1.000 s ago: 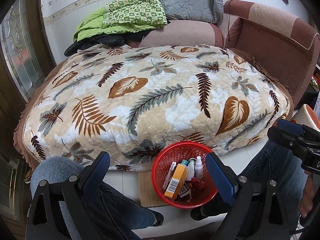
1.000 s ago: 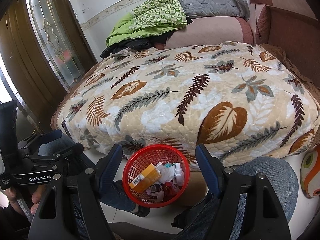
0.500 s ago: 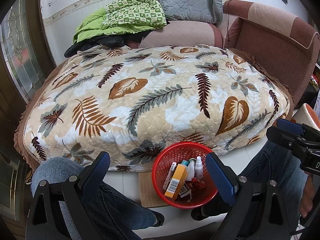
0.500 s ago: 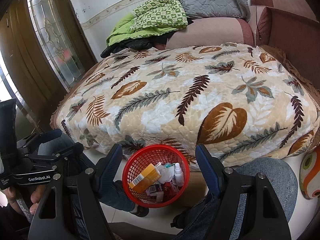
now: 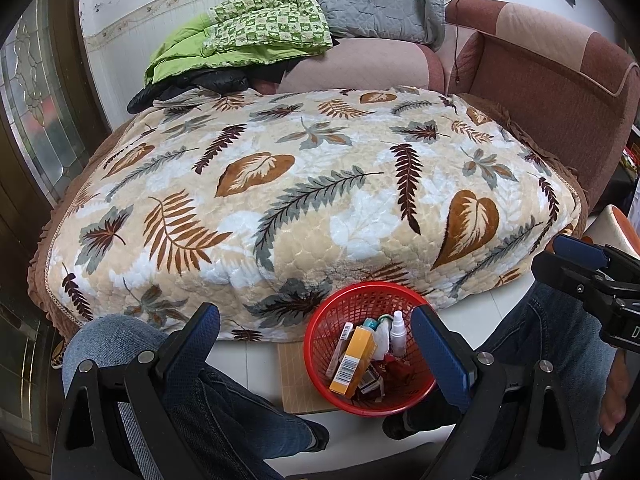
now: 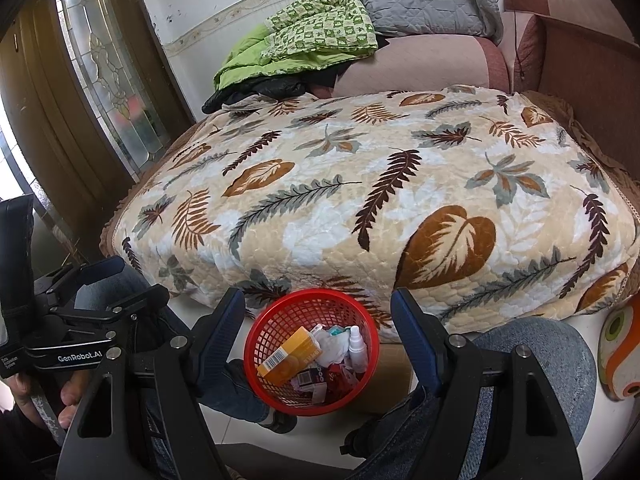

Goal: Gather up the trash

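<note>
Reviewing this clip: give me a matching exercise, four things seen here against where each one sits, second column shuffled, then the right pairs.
Things:
1. orange box
2. red basket
3. green quilt
4. leaf-print blanket

Places:
A. piled on the sofa by the far wall
B. spread over the big surface in the middle
C. on the floor between the person's knees
D. lying in the basket among other trash

Pairs: 1-D, 2-C, 3-A, 4-B

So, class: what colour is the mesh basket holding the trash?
The basket is red; the right wrist view shows it best.
</note>
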A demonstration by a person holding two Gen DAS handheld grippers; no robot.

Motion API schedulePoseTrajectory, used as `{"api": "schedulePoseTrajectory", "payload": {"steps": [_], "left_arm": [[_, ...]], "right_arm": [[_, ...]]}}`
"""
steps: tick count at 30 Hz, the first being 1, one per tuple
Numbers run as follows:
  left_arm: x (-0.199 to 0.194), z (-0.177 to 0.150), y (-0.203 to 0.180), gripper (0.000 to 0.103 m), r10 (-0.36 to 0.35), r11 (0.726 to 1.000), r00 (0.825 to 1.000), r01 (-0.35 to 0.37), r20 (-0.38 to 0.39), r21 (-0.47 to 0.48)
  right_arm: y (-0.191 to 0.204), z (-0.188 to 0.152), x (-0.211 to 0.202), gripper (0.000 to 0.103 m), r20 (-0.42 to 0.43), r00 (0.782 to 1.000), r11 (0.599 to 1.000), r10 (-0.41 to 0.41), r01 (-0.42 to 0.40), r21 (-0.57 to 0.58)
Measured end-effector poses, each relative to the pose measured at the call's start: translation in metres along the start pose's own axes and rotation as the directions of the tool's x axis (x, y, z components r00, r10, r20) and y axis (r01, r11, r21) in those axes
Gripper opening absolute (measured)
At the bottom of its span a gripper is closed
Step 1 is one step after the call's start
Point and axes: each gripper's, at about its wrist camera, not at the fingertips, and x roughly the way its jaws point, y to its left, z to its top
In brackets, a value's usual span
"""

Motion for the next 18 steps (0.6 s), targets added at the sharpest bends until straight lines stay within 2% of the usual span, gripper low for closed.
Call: {"api": "schedulePoseTrajectory", "payload": {"steps": [18], "left_arm": [[0.0027,-0.0012,0.0017,0.098,-0.002,1.000,1.000,0.002,-0.008,0.001]], "right_arm": [[-0.0007,-0.0013,0.0051,0.074,-0.010,1.000,1.000,0.004,-0.004,-0.007]]}}
